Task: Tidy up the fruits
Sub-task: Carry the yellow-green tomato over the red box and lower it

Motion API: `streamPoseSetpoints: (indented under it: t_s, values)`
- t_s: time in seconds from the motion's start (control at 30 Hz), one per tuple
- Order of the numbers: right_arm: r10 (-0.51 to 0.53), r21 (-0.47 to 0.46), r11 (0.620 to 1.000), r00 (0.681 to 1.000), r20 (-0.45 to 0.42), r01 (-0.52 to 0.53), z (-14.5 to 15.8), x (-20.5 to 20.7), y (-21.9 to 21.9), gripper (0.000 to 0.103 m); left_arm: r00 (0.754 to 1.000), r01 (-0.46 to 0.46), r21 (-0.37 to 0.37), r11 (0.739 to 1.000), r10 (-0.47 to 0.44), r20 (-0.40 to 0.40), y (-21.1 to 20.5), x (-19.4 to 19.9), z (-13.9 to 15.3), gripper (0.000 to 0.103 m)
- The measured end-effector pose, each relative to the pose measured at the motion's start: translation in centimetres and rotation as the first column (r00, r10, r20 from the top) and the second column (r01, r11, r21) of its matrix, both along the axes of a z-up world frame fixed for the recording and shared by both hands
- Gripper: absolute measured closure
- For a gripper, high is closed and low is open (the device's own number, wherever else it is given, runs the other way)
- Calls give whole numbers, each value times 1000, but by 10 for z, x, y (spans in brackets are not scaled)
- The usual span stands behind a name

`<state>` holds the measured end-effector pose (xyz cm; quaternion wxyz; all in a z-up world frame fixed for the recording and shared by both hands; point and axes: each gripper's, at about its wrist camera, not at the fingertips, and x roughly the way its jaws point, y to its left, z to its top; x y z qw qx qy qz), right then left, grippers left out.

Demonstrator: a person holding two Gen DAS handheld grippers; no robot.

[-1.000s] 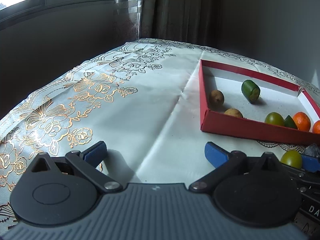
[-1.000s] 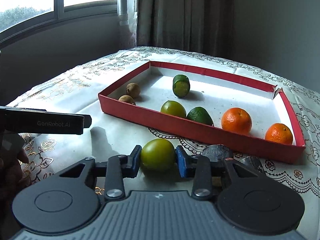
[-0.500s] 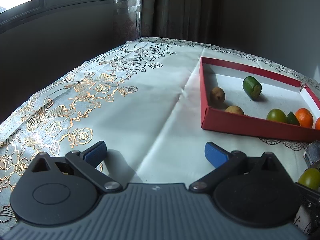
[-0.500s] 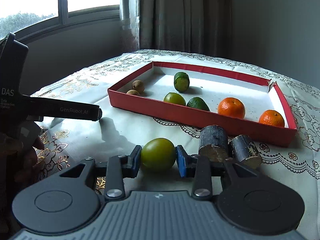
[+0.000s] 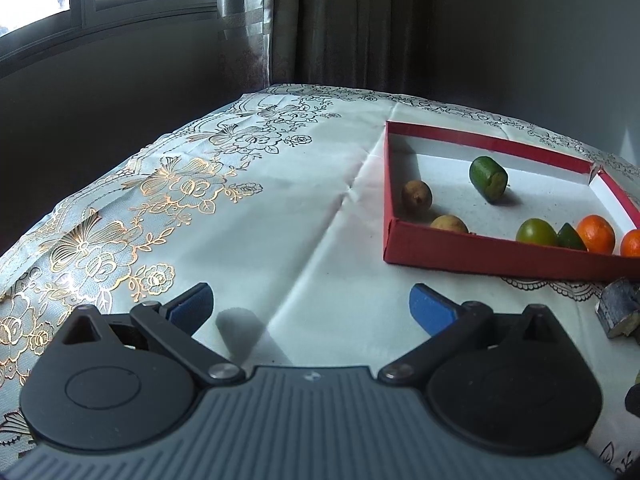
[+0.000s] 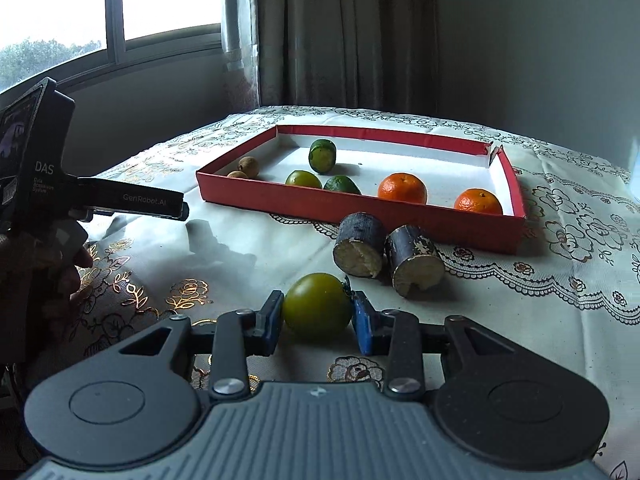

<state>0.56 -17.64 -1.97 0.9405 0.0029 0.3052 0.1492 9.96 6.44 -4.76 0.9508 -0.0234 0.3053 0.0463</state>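
My right gripper [image 6: 318,314] is shut on a green round fruit [image 6: 317,306] and holds it above the tablecloth, short of the red tray [image 6: 400,222]. The tray holds two oranges [image 6: 402,189], several green fruits [image 6: 322,155] and two small brown fruits [image 6: 248,167]. Two dark cut cane pieces [image 6: 360,245] lie on the cloth just in front of the tray. My left gripper [image 5: 310,306] is open and empty over the cloth, left of the tray [image 5: 480,250]; it also shows in the right wrist view [image 6: 182,210].
A white tablecloth with gold and black flowers [image 5: 168,184] covers the table. A window and curtain [image 6: 320,32] stand behind the table's far edge. One cane piece [image 5: 618,312] shows at the right of the left wrist view.
My right gripper has lifted and pulled back with the green fruit, so the two cane pieces now show in front of it. My left gripper has drawn back and up slightly, still open.
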Motion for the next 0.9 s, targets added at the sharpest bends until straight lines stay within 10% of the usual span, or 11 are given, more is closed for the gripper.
streamPoseSetpoints:
  t_s: [0.9]
  values:
    - [-126, 24, 992, 990, 65, 125, 18, 20, -57, 67, 985, 171, 68, 983, -168, -39, -75, 2, -4, 0]
